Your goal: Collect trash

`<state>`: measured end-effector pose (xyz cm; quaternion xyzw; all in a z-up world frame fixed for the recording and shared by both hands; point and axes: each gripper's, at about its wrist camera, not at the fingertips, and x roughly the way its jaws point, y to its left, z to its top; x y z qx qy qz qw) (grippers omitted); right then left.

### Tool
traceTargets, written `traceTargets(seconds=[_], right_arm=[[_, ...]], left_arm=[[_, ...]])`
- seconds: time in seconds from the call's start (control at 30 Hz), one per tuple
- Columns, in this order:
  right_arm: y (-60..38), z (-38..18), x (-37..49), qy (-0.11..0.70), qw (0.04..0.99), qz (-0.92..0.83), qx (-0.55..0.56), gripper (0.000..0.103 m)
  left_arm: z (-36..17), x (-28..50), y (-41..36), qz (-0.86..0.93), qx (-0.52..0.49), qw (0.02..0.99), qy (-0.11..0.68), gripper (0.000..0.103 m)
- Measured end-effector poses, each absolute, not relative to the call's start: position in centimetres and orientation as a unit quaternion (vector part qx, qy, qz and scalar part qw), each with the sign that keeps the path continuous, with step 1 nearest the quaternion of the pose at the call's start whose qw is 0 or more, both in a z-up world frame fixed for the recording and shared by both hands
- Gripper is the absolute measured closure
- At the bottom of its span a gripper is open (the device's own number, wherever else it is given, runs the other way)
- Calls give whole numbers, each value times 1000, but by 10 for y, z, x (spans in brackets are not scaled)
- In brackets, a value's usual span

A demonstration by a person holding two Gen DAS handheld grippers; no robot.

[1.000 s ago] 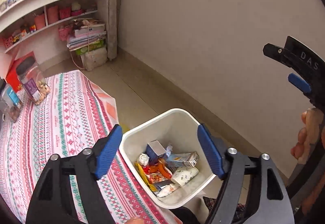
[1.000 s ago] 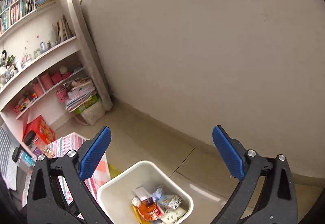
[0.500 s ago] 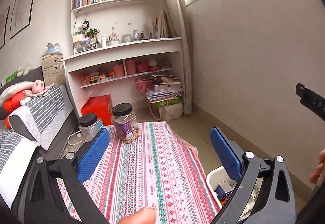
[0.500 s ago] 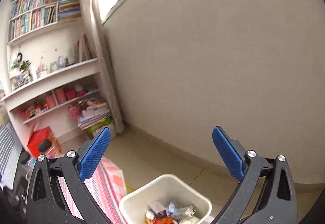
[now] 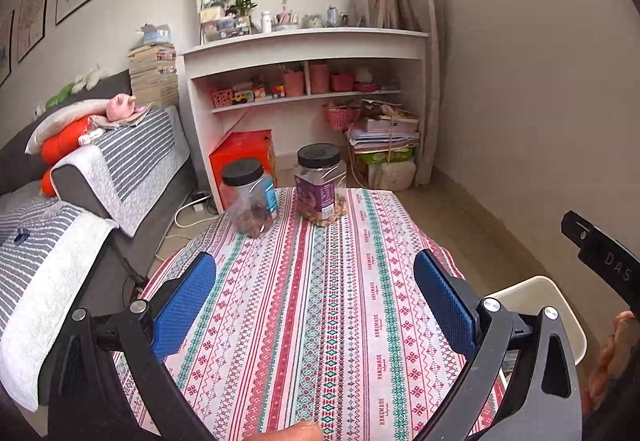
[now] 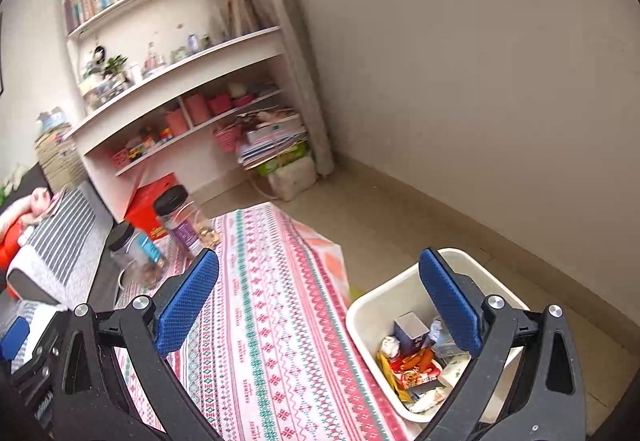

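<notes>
A white bin (image 6: 370, 305) stands on the floor at the table's right edge, holding several wrappers and small cartons (image 6: 412, 357); only its rim (image 5: 536, 289) shows in the left wrist view. My left gripper (image 5: 316, 301) hangs open and empty over the patterned tablecloth (image 5: 320, 281). My right gripper (image 6: 320, 297) is also open and empty, its right finger over the bin and its left finger over the tablecloth (image 6: 272, 301). No loose trash shows on the cloth.
Two black-lidded jars (image 5: 250, 197) (image 5: 320, 181) stand at the table's far end. A striped sofa (image 5: 100, 177) runs along the left, white shelves (image 5: 304, 53) and a red box (image 5: 244, 153) behind. Bare wall and floor (image 6: 400, 209) lie to the right.
Both views have swung left from the wall and bin toward the table, shelves and sofa. The left gripper's jaws stand a little wider than a second ago.
</notes>
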<state>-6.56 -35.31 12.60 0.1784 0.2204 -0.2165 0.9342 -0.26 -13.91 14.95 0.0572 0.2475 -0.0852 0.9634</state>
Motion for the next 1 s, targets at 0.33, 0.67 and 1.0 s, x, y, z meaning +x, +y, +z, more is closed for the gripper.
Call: traceTargets(seconds=[0.33,0.67,1.0], right_arm=[[-308,122,-37,230,948,-207,80,7],[-309,112,-28,253,942,-206,78,7],[-303,111,-29,246,947,-199,58,7]], left_arm=[[135,18,-123,-51,49,958,277,7],[131,21,-119,-49,47,956,284,7],[131,19,-115,-55,37,956,286,7]])
